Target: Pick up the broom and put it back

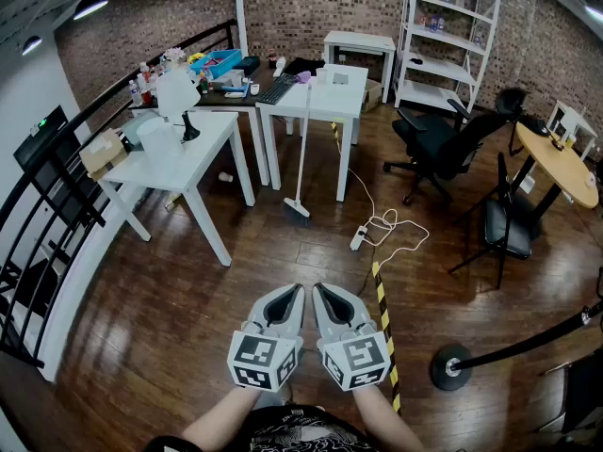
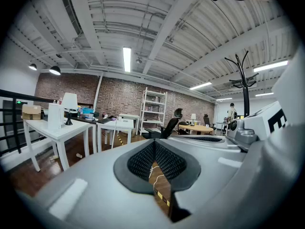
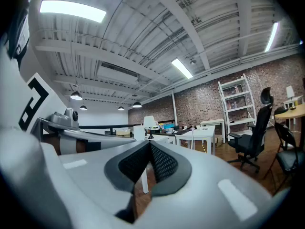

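The left gripper and right gripper hover side by side, each with jaws pressed together on nothing. Farther off, the broom leans upright against a white table, its bristles on the wooden floor.

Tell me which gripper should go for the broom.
Left, narrowly. The left gripper and right gripper sit side by side, shut, empty, far from the broom leaning against the white table; it lines up slightly nearer the left.
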The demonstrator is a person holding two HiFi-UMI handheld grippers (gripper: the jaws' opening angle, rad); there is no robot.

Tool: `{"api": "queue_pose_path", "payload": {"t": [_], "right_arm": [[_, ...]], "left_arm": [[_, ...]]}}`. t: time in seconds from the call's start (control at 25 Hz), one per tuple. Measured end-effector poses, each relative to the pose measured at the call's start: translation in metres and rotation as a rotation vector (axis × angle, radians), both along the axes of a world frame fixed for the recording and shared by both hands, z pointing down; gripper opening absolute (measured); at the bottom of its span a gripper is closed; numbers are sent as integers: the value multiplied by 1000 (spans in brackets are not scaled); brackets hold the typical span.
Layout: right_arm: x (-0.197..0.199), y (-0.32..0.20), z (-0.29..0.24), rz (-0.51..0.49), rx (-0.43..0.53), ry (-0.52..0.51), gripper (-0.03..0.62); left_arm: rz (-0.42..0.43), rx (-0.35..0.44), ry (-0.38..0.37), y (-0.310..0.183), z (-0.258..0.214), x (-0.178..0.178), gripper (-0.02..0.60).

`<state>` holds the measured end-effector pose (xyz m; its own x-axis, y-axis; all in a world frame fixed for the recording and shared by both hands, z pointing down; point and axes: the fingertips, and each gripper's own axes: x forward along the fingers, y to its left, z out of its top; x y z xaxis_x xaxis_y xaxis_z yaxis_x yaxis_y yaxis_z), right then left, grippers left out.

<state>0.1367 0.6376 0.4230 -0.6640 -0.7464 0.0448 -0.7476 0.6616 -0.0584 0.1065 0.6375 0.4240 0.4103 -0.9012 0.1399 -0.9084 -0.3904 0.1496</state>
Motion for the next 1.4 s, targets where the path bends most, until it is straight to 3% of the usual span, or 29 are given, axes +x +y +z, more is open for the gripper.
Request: {"api": "queue_pose_path", "payload": {"t": [0.24, 0.84, 1.16, 1.4], "right_arm": [[-31, -60, 6, 2, 2, -2, 0], [-164, -251, -6, 83, -44, 41, 0], [-184, -306, -7, 111, -62, 34, 0], [-188, -366, 4, 88, -63, 31, 0]], "left_arm": [[1, 11, 19, -61, 5, -32, 5], [81, -10, 55, -257, -7, -166, 5], [142, -26, 59, -312, -4, -174, 5], [120, -32, 77, -368, 3, -181, 5]]}}
